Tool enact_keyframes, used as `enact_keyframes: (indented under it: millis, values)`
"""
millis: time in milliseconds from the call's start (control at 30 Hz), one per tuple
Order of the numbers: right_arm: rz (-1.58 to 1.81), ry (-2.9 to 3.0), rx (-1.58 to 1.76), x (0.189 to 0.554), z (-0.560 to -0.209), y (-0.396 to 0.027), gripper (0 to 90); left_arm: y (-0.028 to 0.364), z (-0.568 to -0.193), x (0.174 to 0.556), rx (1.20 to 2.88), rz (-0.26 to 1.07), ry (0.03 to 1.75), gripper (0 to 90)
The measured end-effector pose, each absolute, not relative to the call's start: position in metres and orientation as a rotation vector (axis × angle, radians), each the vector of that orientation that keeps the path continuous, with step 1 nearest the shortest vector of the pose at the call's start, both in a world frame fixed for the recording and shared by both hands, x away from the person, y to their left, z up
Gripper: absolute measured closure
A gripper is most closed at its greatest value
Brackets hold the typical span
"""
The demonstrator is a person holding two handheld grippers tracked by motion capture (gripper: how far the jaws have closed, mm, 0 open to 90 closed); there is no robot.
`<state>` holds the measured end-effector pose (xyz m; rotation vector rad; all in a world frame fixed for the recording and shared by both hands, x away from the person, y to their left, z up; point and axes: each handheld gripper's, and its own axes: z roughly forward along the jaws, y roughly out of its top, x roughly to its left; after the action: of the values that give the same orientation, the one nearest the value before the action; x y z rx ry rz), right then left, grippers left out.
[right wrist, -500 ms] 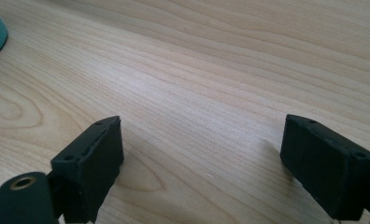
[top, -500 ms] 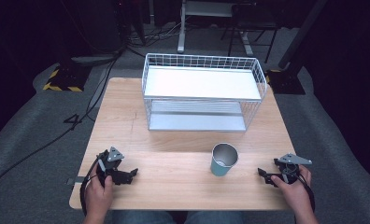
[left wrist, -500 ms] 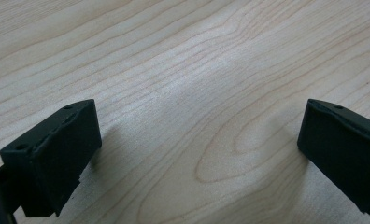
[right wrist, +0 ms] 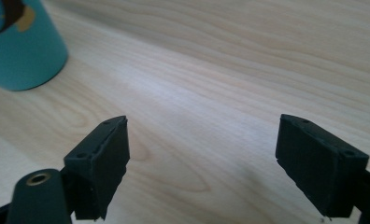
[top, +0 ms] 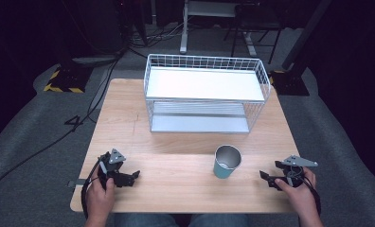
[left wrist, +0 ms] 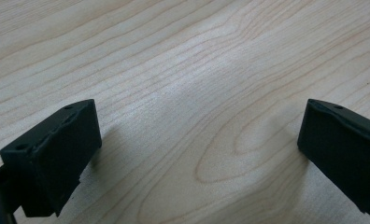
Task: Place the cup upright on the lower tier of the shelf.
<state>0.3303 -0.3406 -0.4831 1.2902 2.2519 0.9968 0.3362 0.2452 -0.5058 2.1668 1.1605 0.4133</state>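
Teal cup [top: 227,161] stood at six o'clock from the wire rack [top: 204,92], untouched, while left gripper [top: 127,178] and right gripper [top: 266,178] rested with jaws spread and empty, apparently pre-grasp; next move likely required the right gripper to reach toward nine o'clock.

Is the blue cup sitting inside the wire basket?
No, the cup stands on the bare wooden table, in front of the wire basket and apart from it.
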Motion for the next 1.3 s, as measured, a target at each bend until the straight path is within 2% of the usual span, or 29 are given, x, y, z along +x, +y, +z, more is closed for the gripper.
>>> enact_keyframes:
  millis: [600,1300]
  values:
    - [1.045,2.363,1.137,0.308,-0.451,-0.289,18.8,0.245,-0.506,0.336,2.168,0.413,1.161,0.0]
    - [1.220,2.360,1.146,0.302,-0.459,-0.252,17.3,0.245,-0.506,0.336,2.166,0.414,1.161,0.0]
